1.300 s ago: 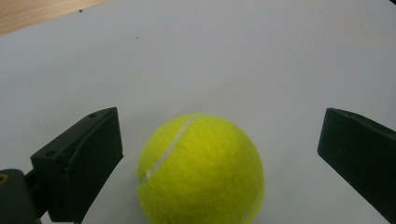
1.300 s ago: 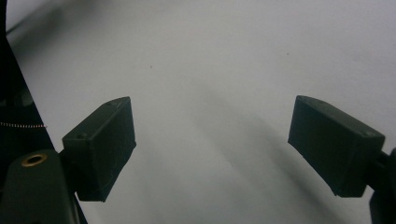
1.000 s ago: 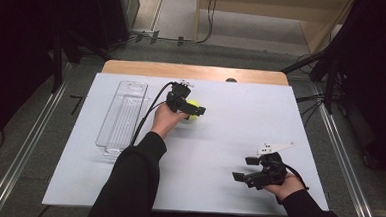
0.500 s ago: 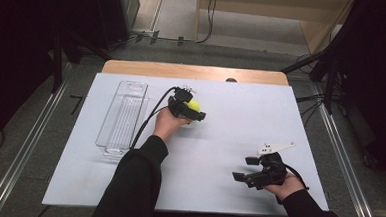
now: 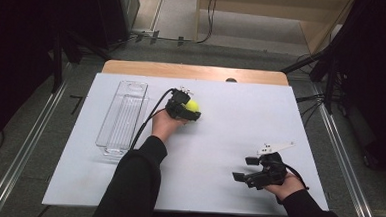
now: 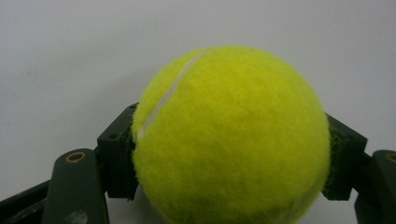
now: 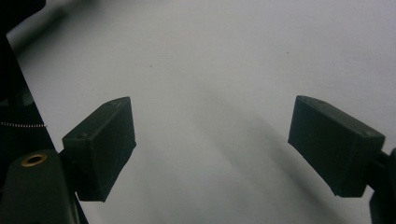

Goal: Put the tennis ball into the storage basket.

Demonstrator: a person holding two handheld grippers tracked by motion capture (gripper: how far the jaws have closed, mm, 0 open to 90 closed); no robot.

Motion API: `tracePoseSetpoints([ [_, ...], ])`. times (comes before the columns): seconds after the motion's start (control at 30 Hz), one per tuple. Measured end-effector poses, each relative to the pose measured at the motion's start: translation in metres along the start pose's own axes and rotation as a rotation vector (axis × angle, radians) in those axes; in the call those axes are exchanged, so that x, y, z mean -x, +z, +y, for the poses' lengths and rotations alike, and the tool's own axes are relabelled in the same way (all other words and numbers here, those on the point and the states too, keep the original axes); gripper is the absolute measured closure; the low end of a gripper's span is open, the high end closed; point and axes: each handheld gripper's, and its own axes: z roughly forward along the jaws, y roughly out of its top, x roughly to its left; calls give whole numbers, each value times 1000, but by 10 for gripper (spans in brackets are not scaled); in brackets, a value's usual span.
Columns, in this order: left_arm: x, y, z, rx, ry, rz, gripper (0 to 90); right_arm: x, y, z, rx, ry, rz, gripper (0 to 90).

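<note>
Looking down from the high view, a tennis ball is seen clamped in the left gripper, right of the clear tray; placing is judged outstanding. In the left gripper view, both jaws press the ball. In the right gripper view, the right gripper is spread wide, empty.

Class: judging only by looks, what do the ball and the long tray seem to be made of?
Ball: fuzzy yellow-green felt with a pale curved seam, a matt nap, likely a tennis ball. Tray: clear, glossy, ribbed, probably hard plastic; the white table shows through it.
</note>
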Motion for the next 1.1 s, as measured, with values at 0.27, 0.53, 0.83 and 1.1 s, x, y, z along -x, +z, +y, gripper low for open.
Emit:
tracePoseSetpoints([
  [0.27, 2, -2, 0, -14, 29, 8, 263, 0, 0, 0, 2, -1, -1, 128],
  [0.53, 4, -11, 3, -18, 43, -13, 264, 1, 0, 0, 1, 0, -2, 128],
  [0.83, 8, -21, 4, -37, 29, -63, 263, 1, 0, 0, 1, 0, -3, 128],
  [1.1, 10, -32, 3, -47, 10, -113, 263, 1, 0, 0, 0, 3, -7, 128],
])
